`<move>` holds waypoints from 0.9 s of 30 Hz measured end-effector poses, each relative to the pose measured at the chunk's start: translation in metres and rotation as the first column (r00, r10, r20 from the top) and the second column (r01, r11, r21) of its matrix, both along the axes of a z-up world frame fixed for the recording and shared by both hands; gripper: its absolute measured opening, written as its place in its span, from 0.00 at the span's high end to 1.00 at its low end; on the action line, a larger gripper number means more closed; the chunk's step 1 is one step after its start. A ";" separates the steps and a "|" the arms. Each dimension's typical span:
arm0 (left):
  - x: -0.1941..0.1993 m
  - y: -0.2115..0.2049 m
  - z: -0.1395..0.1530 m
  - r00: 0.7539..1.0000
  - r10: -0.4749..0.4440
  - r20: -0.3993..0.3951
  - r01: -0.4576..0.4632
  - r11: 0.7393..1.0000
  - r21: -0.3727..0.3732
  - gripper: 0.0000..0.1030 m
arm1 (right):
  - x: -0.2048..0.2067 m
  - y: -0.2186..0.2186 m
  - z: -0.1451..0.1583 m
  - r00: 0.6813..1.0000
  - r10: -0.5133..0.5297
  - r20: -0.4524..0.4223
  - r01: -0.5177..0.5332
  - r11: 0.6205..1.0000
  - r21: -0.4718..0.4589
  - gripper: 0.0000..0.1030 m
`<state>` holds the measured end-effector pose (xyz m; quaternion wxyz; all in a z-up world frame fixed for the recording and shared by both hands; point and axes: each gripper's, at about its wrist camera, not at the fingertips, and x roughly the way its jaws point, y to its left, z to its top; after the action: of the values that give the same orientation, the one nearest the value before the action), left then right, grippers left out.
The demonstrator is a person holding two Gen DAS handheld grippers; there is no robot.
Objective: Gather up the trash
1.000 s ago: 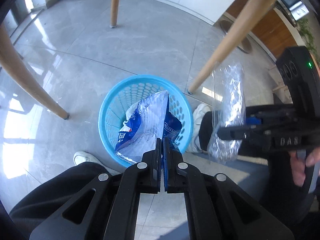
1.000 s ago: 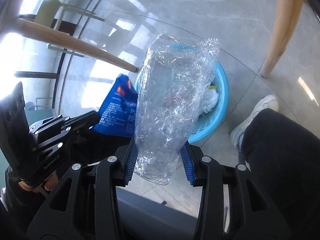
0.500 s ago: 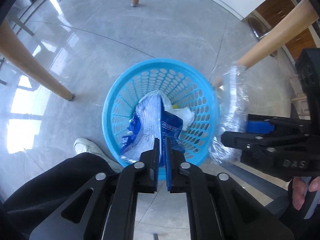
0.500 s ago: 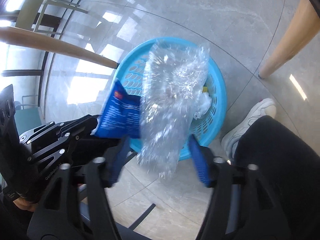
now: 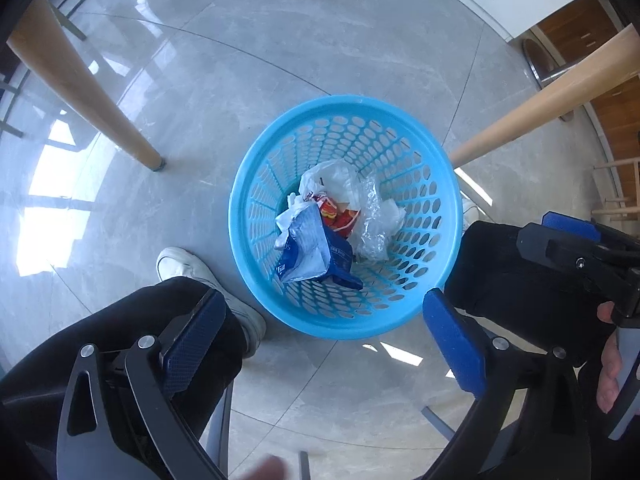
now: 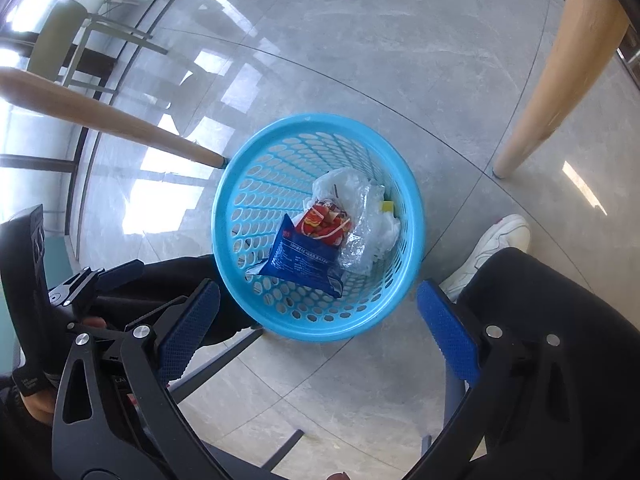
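A blue perforated basket [image 5: 256,184] [image 6: 236,216] stands on the grey floor below both grippers. Inside lie a blue snack bag [image 5: 316,256] [image 6: 300,260], a crumpled clear plastic bag [image 5: 374,220] [image 6: 360,232], a red wrapper [image 5: 336,214] [image 6: 324,220] and white plastic. My left gripper [image 5: 320,332], pointing straight down, has its jaws opening wide with nothing between them. My right gripper [image 6: 318,316] hangs over the basket's near rim, jaws also opening, empty. The right gripper [image 5: 568,240] shows at the right of the left wrist view.
Slanted wooden table legs [image 5: 80,80] [image 5: 540,108] [image 6: 568,80] flank the basket. The person's dark trouser legs and white shoes [image 5: 192,272] [image 6: 492,248] stand close on either side. Metal chair bars [image 6: 224,356] cross the floor near the bottom.
Both grippers went from shut on trash to wide open. The blue bag and the clear plastic bag fell into the basket. Both hands sank toward the basket.
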<state>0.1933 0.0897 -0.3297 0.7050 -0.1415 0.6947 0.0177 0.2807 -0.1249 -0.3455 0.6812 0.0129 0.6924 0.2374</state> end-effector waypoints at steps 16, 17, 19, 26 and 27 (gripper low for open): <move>-0.040 -0.007 0.066 0.988 -0.058 0.147 0.059 0.998 -0.003 0.06 | -0.056 -0.011 0.083 0.971 0.183 0.151 -0.198 0.976 0.089 0.08; -0.043 -0.007 0.071 0.985 -0.061 0.159 0.062 0.998 -0.004 0.06 | -0.061 -0.012 0.089 0.968 0.196 0.160 -0.213 0.972 0.099 0.08; -0.051 -0.010 0.082 0.981 -0.069 0.182 0.071 0.997 -0.004 0.06 | -0.069 -0.017 0.101 0.960 0.217 0.177 -0.240 0.963 0.120 0.08; -0.077 -0.019 0.113 0.966 -0.094 0.241 0.102 0.994 -0.023 0.06 | -0.099 -0.038 0.137 0.936 0.265 0.233 -0.313 0.928 0.201 0.08; -0.080 -0.020 0.117 0.964 -0.093 0.250 0.103 0.994 -0.029 0.06 | -0.103 -0.041 0.141 0.933 0.267 0.242 -0.318 0.925 0.206 0.08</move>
<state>0.1130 0.0696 -0.2131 0.7833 -0.1228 0.6074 -0.0496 0.1780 -0.1660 -0.2045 0.7004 -0.0334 0.5766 0.4193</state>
